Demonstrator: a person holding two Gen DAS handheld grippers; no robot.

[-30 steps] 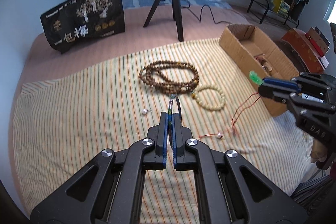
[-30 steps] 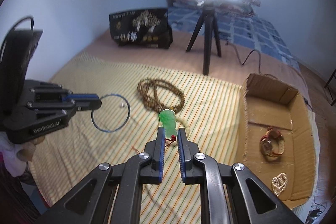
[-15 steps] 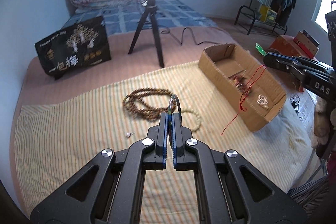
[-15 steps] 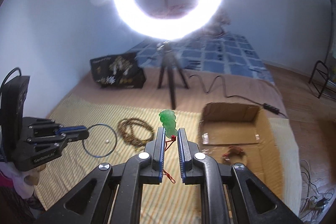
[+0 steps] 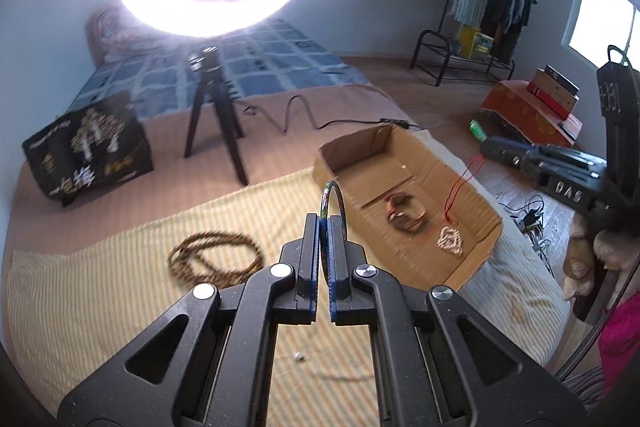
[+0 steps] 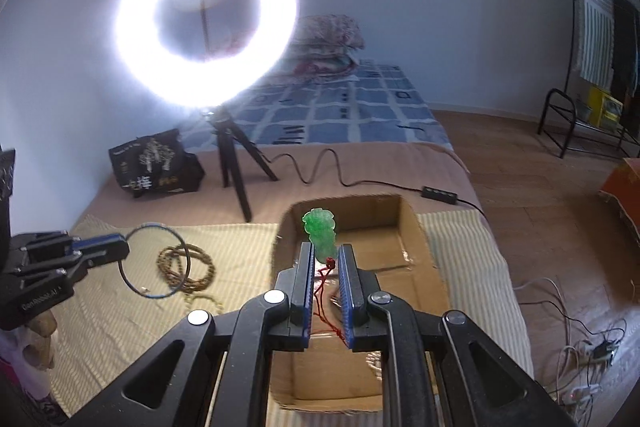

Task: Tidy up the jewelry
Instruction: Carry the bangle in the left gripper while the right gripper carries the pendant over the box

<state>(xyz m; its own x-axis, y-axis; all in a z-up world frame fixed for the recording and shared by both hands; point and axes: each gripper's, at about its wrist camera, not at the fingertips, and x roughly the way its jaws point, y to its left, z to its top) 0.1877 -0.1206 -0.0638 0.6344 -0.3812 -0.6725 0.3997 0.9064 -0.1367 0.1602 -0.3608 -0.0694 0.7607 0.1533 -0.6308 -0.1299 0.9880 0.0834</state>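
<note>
My left gripper [image 5: 324, 223] is shut on a thin dark bangle [image 5: 334, 195] and holds it in the air near the left wall of the cardboard box [image 5: 362, 141]. The bangle also shows in the right wrist view [image 6: 154, 261]. My right gripper [image 6: 324, 253] is shut on a green jade pendant [image 6: 320, 233] whose red cord [image 6: 322, 291] hangs down, and it is above the box [image 6: 424, 239]. Inside the box lie a brown bracelet [image 5: 404, 215] and a pearl piece [image 5: 450, 241]. A brown bead necklace [image 5: 214, 259] lies on the striped cloth.
A ring light on a black tripod [image 5: 216, 115] stands behind the cloth, its cable [image 6: 320, 167] trailing right. A black printed bag [image 5: 86, 147] sits at the back left. A small earring [image 5: 298, 357] lies on the striped cloth [image 5: 80, 307]. A pale bead bracelet [image 6: 202, 301] lies by the necklace.
Both grippers have risen and moved right toward the box. The pendant's cord has lifted off the cloth and now hangs over the box. The bangle has moved from above the necklace to the box's edge.
</note>
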